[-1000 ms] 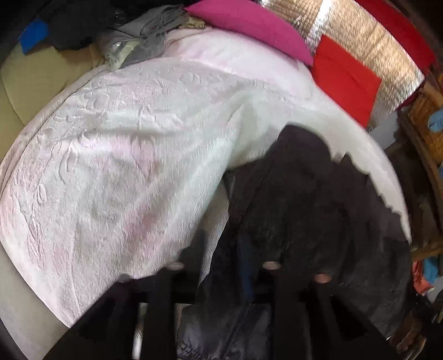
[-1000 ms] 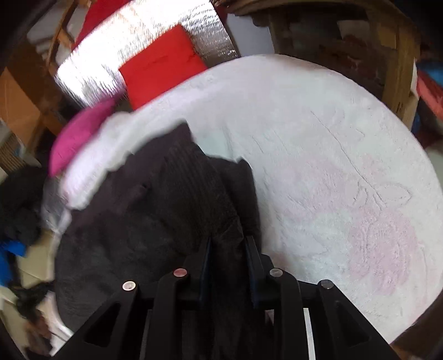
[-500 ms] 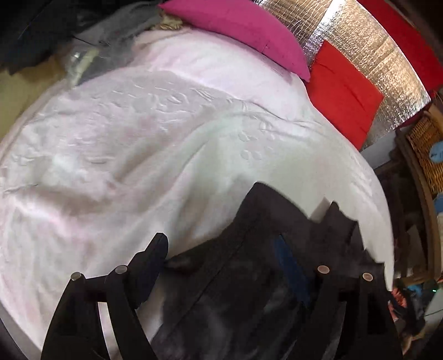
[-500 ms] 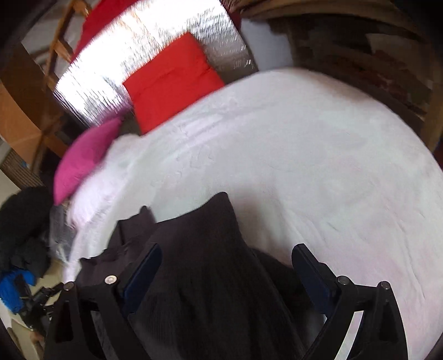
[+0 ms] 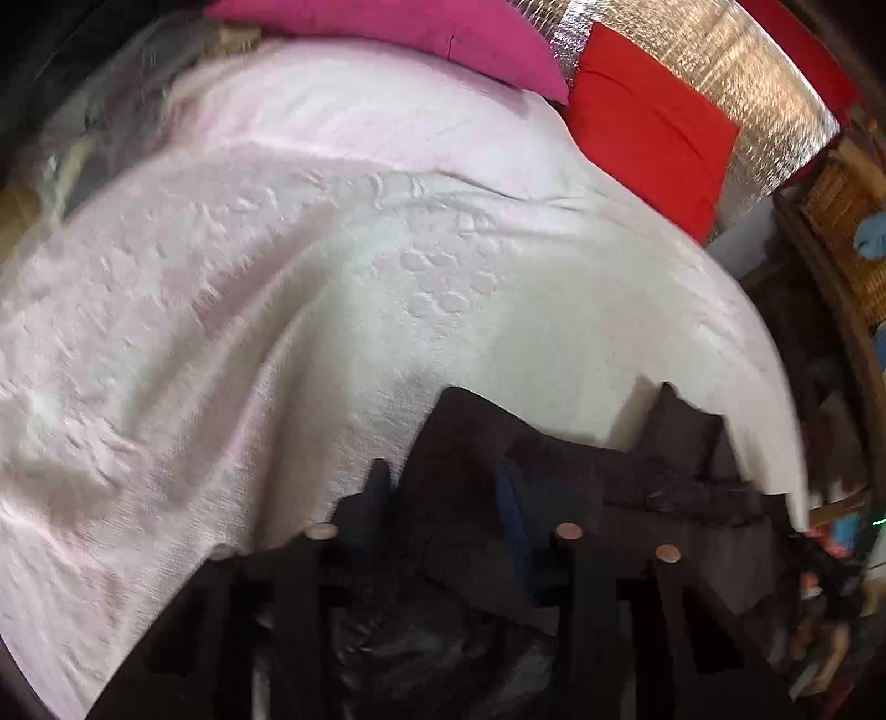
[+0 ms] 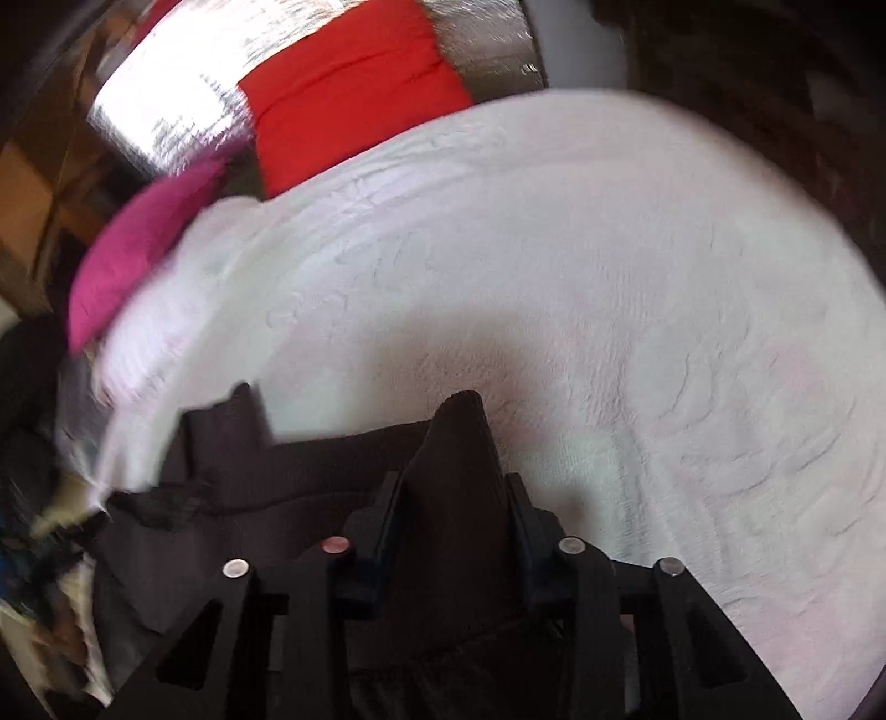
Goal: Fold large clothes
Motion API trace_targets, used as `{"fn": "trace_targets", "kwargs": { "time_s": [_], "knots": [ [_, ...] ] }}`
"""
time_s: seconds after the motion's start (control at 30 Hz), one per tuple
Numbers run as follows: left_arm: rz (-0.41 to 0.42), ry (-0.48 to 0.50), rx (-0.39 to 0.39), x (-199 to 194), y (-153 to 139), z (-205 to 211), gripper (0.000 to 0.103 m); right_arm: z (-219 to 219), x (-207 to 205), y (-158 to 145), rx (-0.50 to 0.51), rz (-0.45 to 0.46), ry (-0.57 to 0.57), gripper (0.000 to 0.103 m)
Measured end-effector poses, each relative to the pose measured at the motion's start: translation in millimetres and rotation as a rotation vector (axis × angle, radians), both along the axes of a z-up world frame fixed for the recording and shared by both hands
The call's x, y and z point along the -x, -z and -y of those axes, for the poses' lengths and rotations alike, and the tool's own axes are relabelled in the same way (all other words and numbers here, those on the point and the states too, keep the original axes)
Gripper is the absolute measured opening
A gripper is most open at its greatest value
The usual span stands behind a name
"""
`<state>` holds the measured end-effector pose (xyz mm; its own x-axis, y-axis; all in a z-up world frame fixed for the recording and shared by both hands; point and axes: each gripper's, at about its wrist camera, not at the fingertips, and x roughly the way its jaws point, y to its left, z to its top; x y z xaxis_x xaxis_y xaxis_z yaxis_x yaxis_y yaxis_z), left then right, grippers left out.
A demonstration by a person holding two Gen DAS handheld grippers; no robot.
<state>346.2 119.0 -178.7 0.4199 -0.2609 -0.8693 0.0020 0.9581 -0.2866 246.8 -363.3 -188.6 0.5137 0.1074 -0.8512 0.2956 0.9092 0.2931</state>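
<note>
Gripping a fold of a dark charcoal ribbed-knit garment (image 5: 459, 487), the left claw (image 5: 443, 498) has just been closing, and cloth now fills the gap between its black fingers (image 5: 376, 487). That garment lies bunched at the near edge of a bed covered in a white, faintly pink embossed quilt (image 5: 277, 310). Beyond the quilt, from left to right, sit a magenta cushion (image 5: 443, 33), a red cushion (image 5: 648, 122) and a silver foil panel (image 5: 747, 72), with a wicker basket (image 5: 847, 221) at the far right. Seen from the right wrist, the right claw (image 6: 451, 498) has likewise just been closing and pinches a raised peak of the same garment (image 6: 459, 437) between its fingers (image 6: 526, 515), the dark cloth trailing away to the left over the quilt (image 6: 609, 277).
</note>
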Motion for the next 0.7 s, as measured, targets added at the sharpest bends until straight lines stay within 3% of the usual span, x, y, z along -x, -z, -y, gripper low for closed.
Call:
{"fn": "trace_targets", "kwargs": {
  "time_s": [0.13, 0.23, 0.4, 0.5, 0.57, 0.6, 0.63, 0.7],
  "knots": [
    [0.052, -0.015, 0.003, 5.1, -6.3, 0.0, 0.012, -1.8, 8.0, -14.5, 0.035, 0.04, 0.005, 0.02],
    [0.123, -0.026, 0.026, 10.2, -17.2, -3.0, 0.004, -0.8, 14.7, -30.6, 0.046, 0.099, 0.021, 0.017],
    [0.204, -0.059, -0.008, 13.5, -27.3, -3.7, 0.004, -2.8, 16.4, -39.0, 0.054, 0.151, 0.026, 0.015],
    [0.143, -0.041, -0.082, 5.3, -15.7, -4.5, 0.004, 3.1, 9.3, -26.7, 0.047, 0.12, 0.045, 0.015],
    [0.066, -0.022, -0.051, 0.1, -3.3, -7.9, 0.013, 9.8, 3.6, -10.8, -0.041, 0.056, 0.019, 0.015],
    [0.027, -0.025, -0.028, -2.1, 1.6, -10.5, 0.036, 12.9, 3.0, -6.8, -0.071, 0.04, 0.016, 0.017],
    [-0.005, -0.023, -0.013, -4.4, 6.0, -12.2, 0.068, 16.9, 3.5, -4.0, -0.108, 0.031, 0.019, 0.018],
    [0.002, -0.019, -0.013, -4.2, 6.7, -10.6, 0.078, 24.7, 4.8, -2.7, -0.168, 0.038, 0.022, 0.018]
  ]
}}
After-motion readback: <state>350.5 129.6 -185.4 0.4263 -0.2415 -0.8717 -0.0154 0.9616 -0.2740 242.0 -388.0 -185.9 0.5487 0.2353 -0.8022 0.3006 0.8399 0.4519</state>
